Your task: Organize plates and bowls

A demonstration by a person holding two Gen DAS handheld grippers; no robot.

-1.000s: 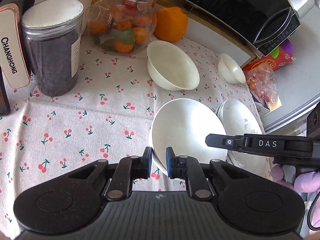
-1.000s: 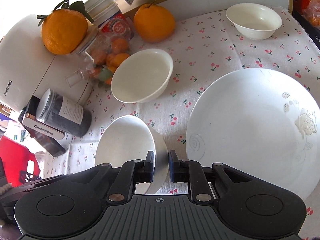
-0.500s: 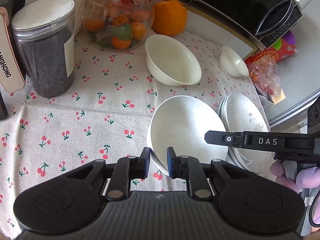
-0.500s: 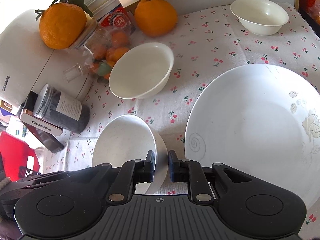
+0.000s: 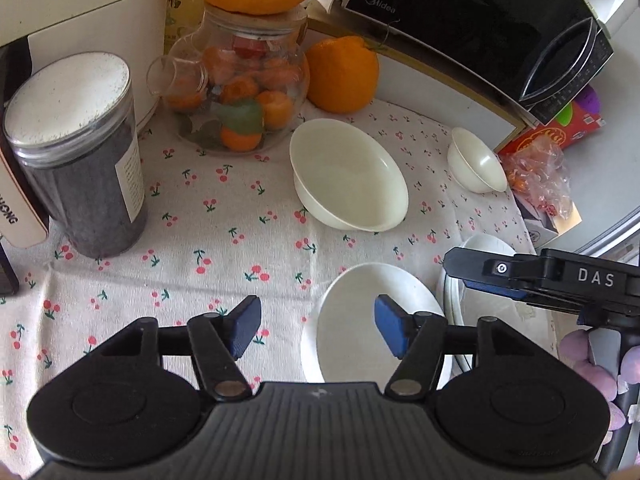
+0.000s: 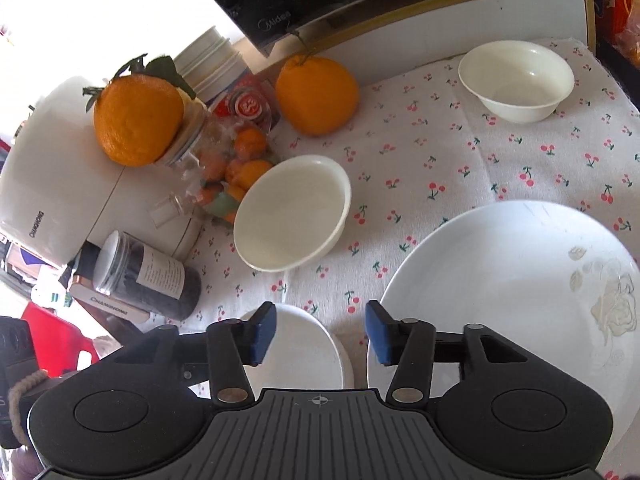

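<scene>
A white bowl [image 5: 372, 320] [image 6: 296, 356] sits on the cherry-print cloth, close in front of both grippers. My left gripper [image 5: 318, 330] has opening jaws, with the bowl's left rim between the blue pads and untouched. My right gripper [image 6: 320, 332] [image 5: 456, 272] is opening too, astride the bowl's right rim without pressing it. Just right of the bowl lies a big white plate [image 6: 500, 280] with a rose relief, on top of a plate stack [image 5: 480, 248]. Farther back stand a cream bowl [image 5: 348, 184] [image 6: 292, 212] and a small cream bowl [image 5: 476, 164] [image 6: 516, 80].
At the back left stand a dark-filled jar [image 5: 80, 160], a glass jar of small oranges [image 5: 236, 112] with a large orange on its lid, and a white appliance [image 6: 52, 172]. Another orange [image 5: 340, 76] and a black microwave [image 5: 480, 20] are behind. A snack bag [image 5: 540, 176] lies off the cloth's right edge.
Both grippers, nearly shut at the white bowl's rim before, have spread their jaws wide. Both have drawn back a little, so the bowl now sits lower in the views.
</scene>
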